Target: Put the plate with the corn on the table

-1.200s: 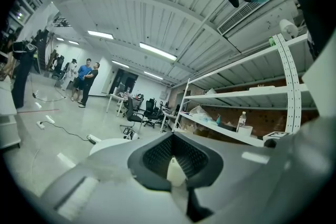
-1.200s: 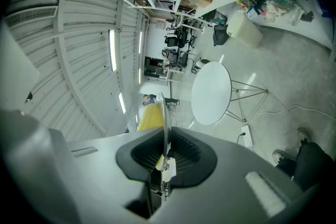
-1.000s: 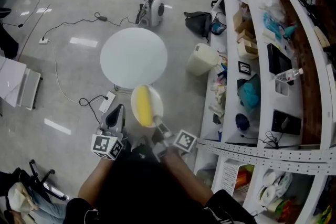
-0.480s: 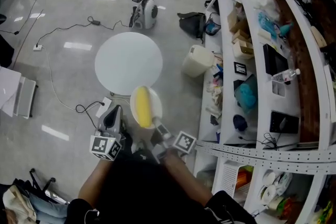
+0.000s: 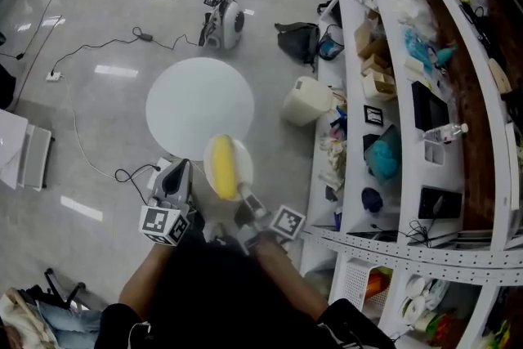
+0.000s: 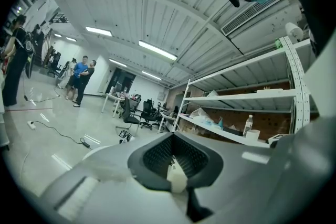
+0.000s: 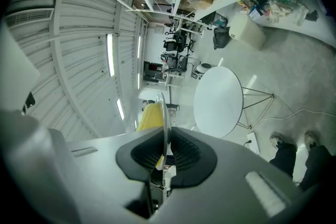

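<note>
1. Nearest in: the right gripper [image 5: 245, 202] is clamping the near rim of the white plate [image 5: 243, 162]. In the right gripper view the rim is sitting edge-on, pinched between the two black pads.
2. The left gripper [image 5: 175, 180] is hanging just left of the plate and apart from it, with its jaws pressed together on nothing.
3. The yellow corn cob [image 5: 221, 166] is lying lengthwise on the plate. The plate is being held in the air by that one rim grip, not resting on anything.
4. Just beyond, the round white table [image 5: 200, 102] is standing on the floor. From the head view the plate's far edge is lining up with the table's near edge; I cannot tell whether it is over the top yet.
5. Judgement: the approach is in hand and the plate is not yet set down. The next move is calling for more reach toward the far side, over the tabletop. After that comes a level descent so the cob isn't rolling, with the pads letting go only once the base is sitting flat.
</note>
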